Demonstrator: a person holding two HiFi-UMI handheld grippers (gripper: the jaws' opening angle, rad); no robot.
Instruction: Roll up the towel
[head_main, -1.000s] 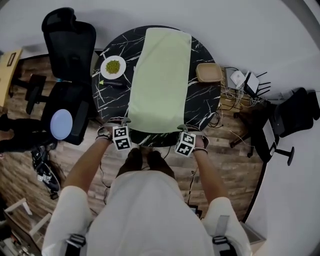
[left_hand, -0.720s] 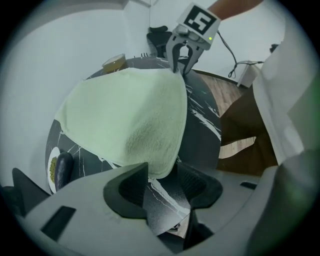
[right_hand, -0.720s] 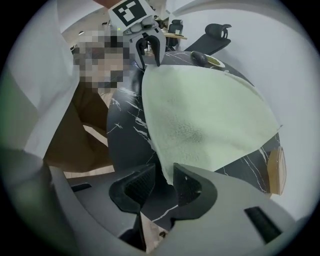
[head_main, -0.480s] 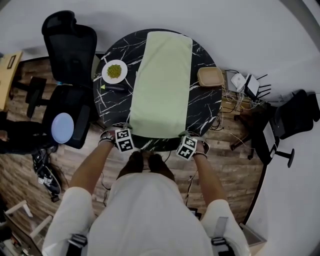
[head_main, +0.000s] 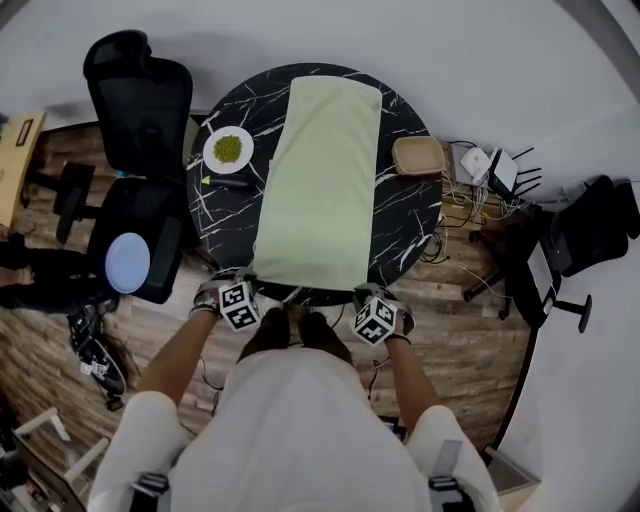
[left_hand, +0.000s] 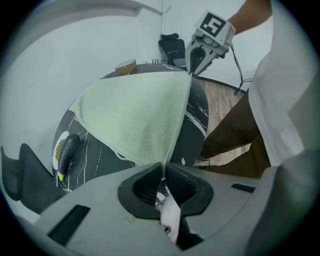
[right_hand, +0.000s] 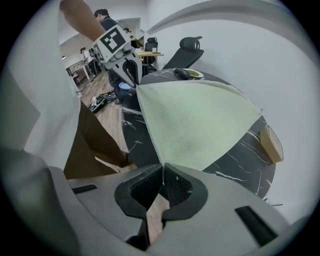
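We had one pale green towel (head_main: 320, 180) spread lengthwise across the one round black marbled surface (head_main: 410, 215), its far end lying flat and its near edge lifted at the rim closest to us. We held two grippers, the left gripper (left_hand: 163, 169) and the right gripper (right_hand: 162, 169). Each had just been closing its jaws, and each pair had come together on one near corner of the towel, with the cloth's edge stretched between them. Both pointed steeply down. To the left of the towel stood one white plate (head_main: 228, 149) with something green on it, and just beside the plate lay one dark aubergine-like thing (head_main: 228, 178). To the right sat one tan container (head_main: 418, 155). Round the surface we counted two black chairs: the left chair (head_main: 140, 100), with one pale blue disc (head_main: 127, 262) on its seat, and the right chair (head_main: 590, 225), well apart.
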